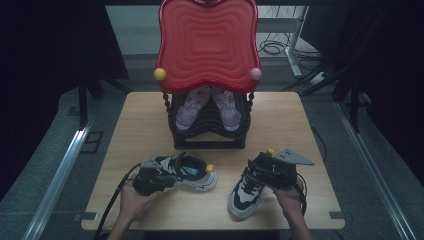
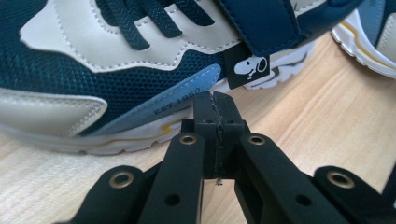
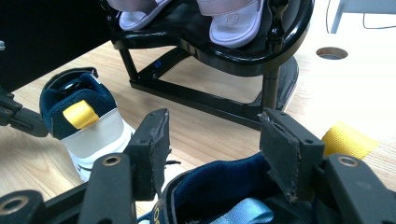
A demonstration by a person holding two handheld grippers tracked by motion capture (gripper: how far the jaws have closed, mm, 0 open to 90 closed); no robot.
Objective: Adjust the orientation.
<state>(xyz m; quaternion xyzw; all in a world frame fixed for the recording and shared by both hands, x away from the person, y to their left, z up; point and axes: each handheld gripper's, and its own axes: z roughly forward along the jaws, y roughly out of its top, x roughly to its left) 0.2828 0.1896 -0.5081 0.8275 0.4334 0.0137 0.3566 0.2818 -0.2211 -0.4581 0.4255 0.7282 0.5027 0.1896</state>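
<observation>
Two navy and white sneakers lie on the wooden table (image 1: 150, 115). The left sneaker (image 1: 192, 172) (image 2: 116, 60) lies on its sole with its heel toward the right. My left gripper (image 1: 165, 179) (image 2: 215, 105) is shut with nothing in it, its tips just beside this sneaker's sole. The right sneaker (image 1: 245, 192) (image 3: 219, 186) points toward the front edge. Over its heel opening my right gripper (image 1: 261, 166) (image 3: 217, 135) stands open, one jaw on each side of the collar. A yellow heel tab (image 3: 348, 137) shows to the right of it.
A black shoe rack (image 1: 210, 132) (image 3: 261, 51) stands at the back middle of the table, topped by a red wavy tray (image 1: 207, 45). A pair of pink shoes (image 1: 207, 107) (image 3: 233, 18) rests on its shelf. Bare wood lies to both sides.
</observation>
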